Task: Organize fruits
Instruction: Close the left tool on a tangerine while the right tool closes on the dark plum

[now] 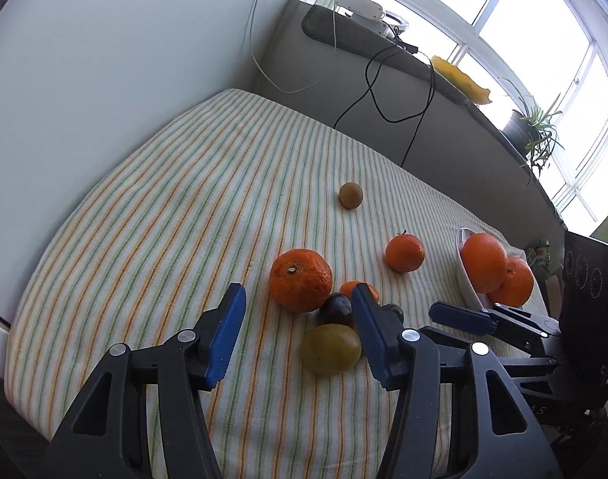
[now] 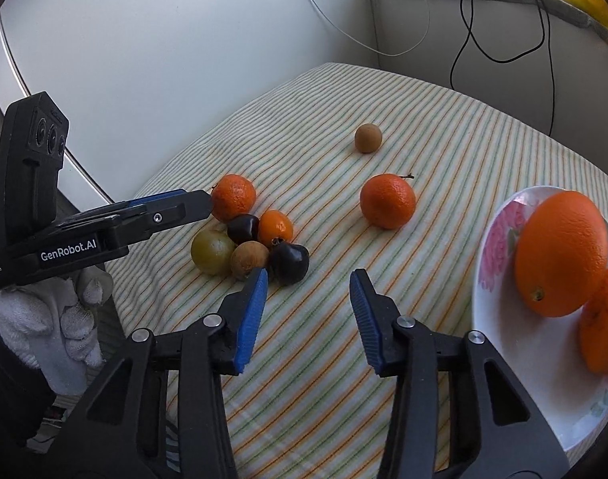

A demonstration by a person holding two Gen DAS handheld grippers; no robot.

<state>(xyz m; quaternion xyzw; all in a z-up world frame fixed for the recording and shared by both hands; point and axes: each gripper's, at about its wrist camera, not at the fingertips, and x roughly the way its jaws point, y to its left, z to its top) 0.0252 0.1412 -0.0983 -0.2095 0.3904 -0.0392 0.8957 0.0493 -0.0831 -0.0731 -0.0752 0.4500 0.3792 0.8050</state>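
Note:
A cluster of fruit lies on the striped cloth (image 2: 443,151): a large mandarin (image 1: 300,279), a small mandarin (image 2: 275,227), two dark plums (image 2: 290,263), a brown kiwi (image 2: 248,259) and a yellow-green plum (image 1: 329,349). My left gripper (image 1: 298,288) hangs open over this cluster, with the yellow-green plum low between its fingers and no pad pressing on it. My right gripper (image 2: 309,275) is open over bare cloth, just right of the nearer dark plum. Farther off sit a lone mandarin (image 2: 387,200) and a second kiwi (image 2: 368,138). A flowered white plate (image 2: 487,299) holds an orange (image 2: 563,251) and a mandarin (image 2: 603,319).
The cloth-covered table meets a white wall at the left and a grey ledge (image 1: 443,80) at the back, with cables (image 1: 367,92) hanging down. A potted plant (image 1: 537,131) stands by the window. A white-gloved hand (image 2: 64,319) holds the left gripper at the table's left edge.

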